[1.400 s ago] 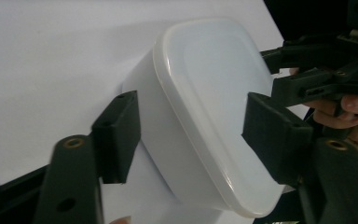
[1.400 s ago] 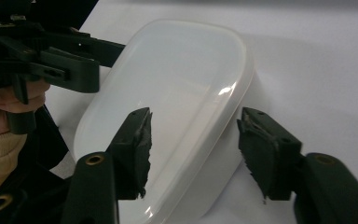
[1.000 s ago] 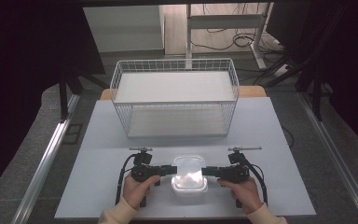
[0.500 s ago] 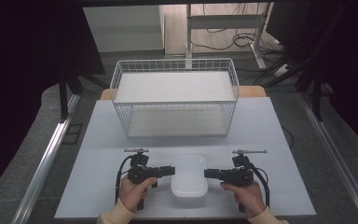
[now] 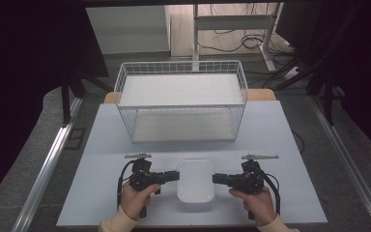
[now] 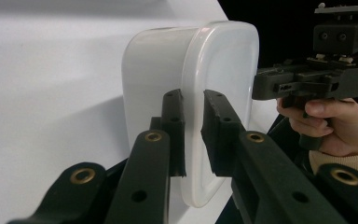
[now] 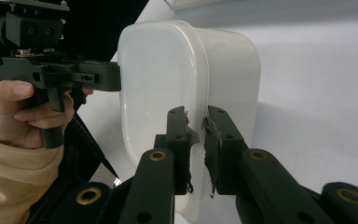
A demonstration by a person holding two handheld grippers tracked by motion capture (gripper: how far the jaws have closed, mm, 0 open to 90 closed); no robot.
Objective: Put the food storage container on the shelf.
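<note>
A white rounded-rectangle lidded container [image 5: 195, 181] rests flat on the white table near the front edge. My left gripper [image 5: 176, 176] points at its left side and my right gripper [image 5: 216, 179] at its right side, each tip right at the container's edge. In the left gripper view the jaws [image 6: 193, 95] stand a narrow gap apart in front of the container's rim [image 6: 168, 60], with the right gripper [image 6: 261, 86] beyond it. In the right gripper view the jaws [image 7: 196, 112], their pads frayed, are likewise slightly apart before the container [image 7: 158, 79]; the left gripper [image 7: 116, 77] faces them.
A white wire basket [image 5: 181, 107] stands at the back middle of the table [image 5: 270, 140]. Bare tabletop lies between the basket and the container and to both sides. Beyond the table are a dark floor, metal rails and cables.
A second ago both grippers reached further in over the container's sides. They have since drawn outward, left gripper leftward and right gripper rightward, and the container lies on the table.
</note>
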